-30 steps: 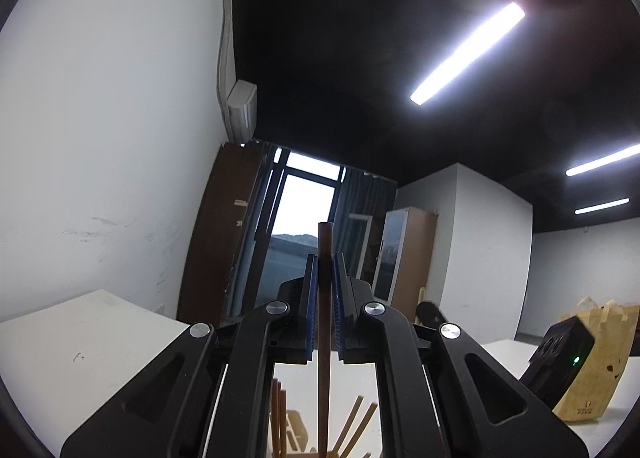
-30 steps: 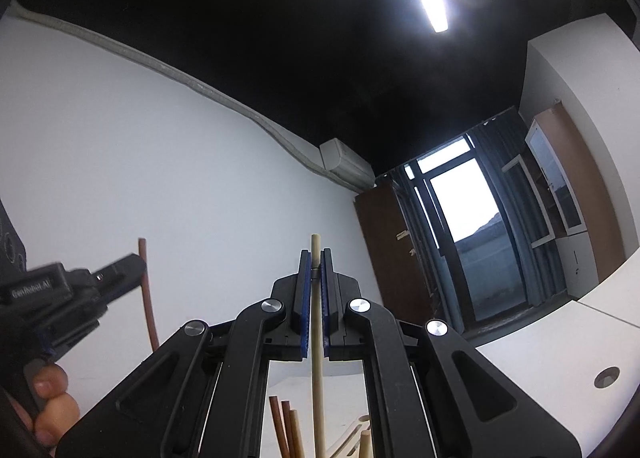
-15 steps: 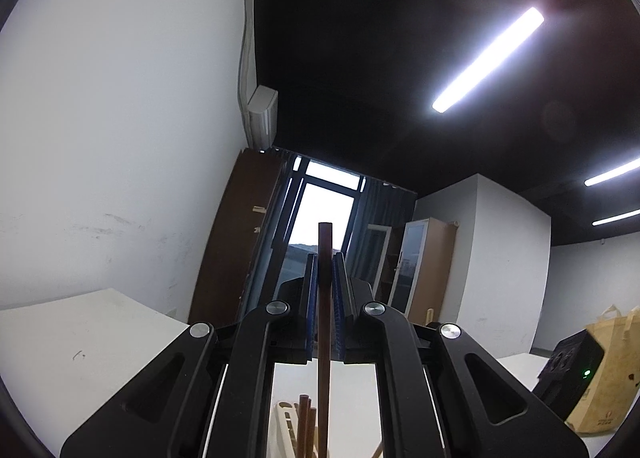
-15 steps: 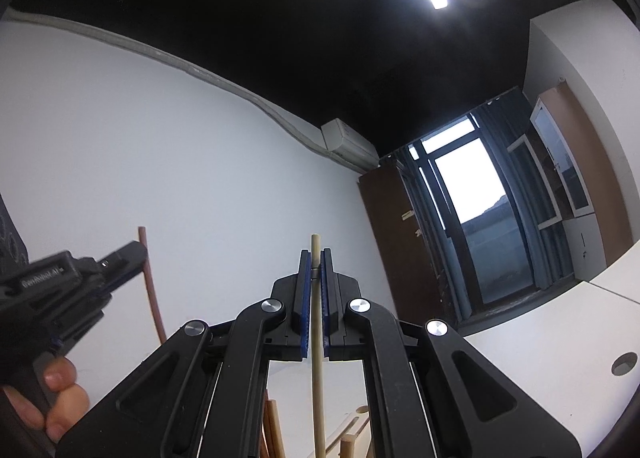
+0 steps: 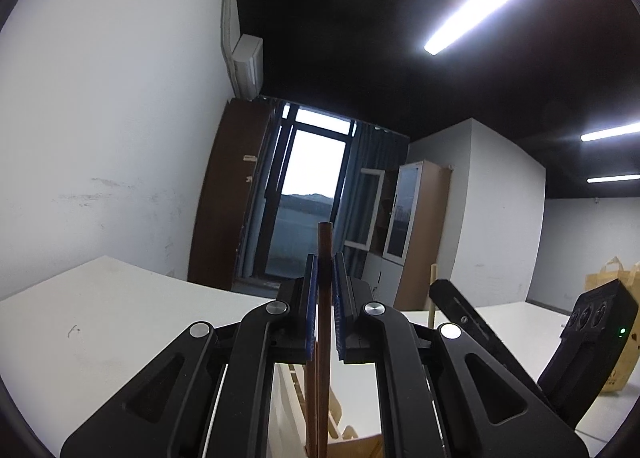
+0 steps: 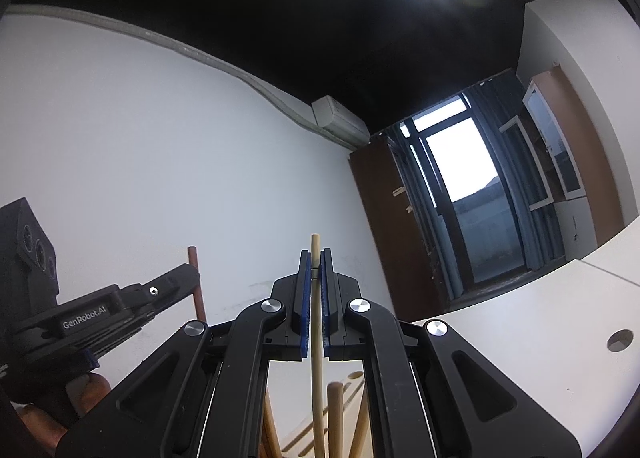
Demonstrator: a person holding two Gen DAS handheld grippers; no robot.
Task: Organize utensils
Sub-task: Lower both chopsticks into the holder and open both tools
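1. The left claw (image 5: 324, 298) is clamping a dark brown stick (image 5: 324, 242) upright between its blue pads; the stick's top is poking above the fingertips, its lower end running down toward a wooden holder (image 5: 340, 430) on the white counter (image 5: 100, 322).
2. The right claw (image 6: 315, 298) is clamping a pale stick (image 6: 315, 246) the same way, over more sticks (image 6: 335, 410) standing in the holder.
3. Both sticks are looking light, stiff and smooth; a thin round shaft may be twisting or sliding in the pads, so gripping mid-shaft, squarely, is seeming wise.
4. Farther off, each claw is showing in the other's view; the left one is appearing at the left of the right view.
5. Beyond, a paper bag (image 5: 616, 298) is sitting on the counter.
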